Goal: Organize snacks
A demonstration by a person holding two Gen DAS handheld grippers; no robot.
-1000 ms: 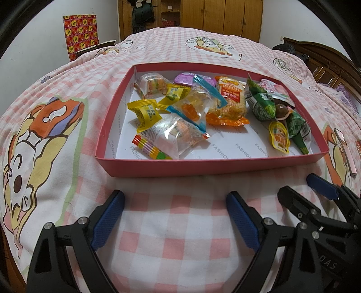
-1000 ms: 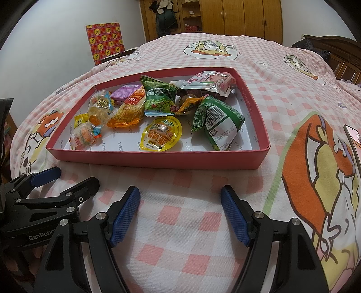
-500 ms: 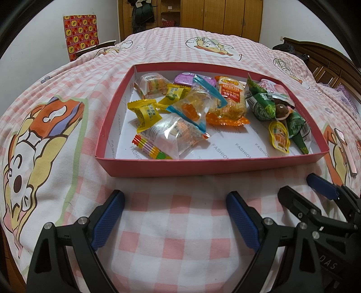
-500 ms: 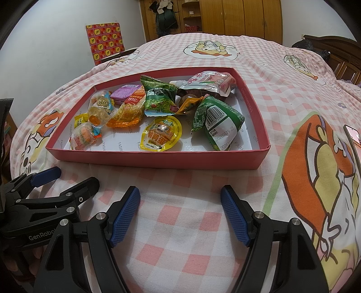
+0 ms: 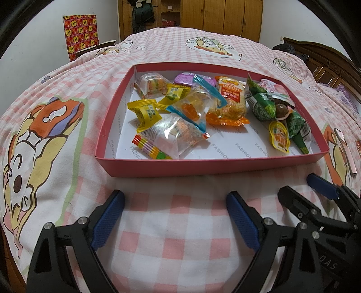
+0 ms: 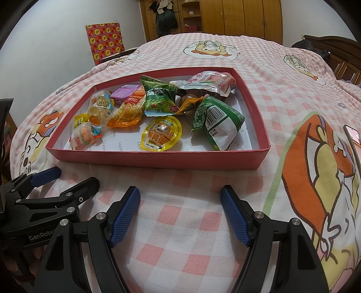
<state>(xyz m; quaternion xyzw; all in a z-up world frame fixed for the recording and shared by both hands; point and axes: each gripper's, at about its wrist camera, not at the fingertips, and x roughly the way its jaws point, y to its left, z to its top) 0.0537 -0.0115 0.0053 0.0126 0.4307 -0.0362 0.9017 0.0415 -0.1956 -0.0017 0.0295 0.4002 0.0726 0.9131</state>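
Observation:
A shallow red box (image 5: 209,168) (image 6: 158,161) with a white floor lies on the bed and holds several wrapped snacks. Among them are a yellow candy (image 5: 146,112), a clear gummy bag (image 5: 194,108), an orange noodle pack (image 5: 230,101) (image 6: 128,110), a green pack (image 6: 216,119) (image 5: 261,103) and a round yellow jelly cup (image 6: 161,134) (image 5: 279,137). My left gripper (image 5: 176,214) is open and empty, just short of the box's near wall. My right gripper (image 6: 180,211) is open and empty, beside the left one. Each gripper shows in the other's view, the right one (image 5: 315,198) and the left one (image 6: 67,182).
The bed has a pink checked sheet (image 5: 180,236) with cartoon prints. A phone (image 5: 345,151) (image 6: 354,139) lies on the sheet right of the box. A patterned chair (image 5: 81,33) and wooden wardrobes (image 5: 221,15) stand at the far wall, a dark headboard (image 5: 327,60) at right.

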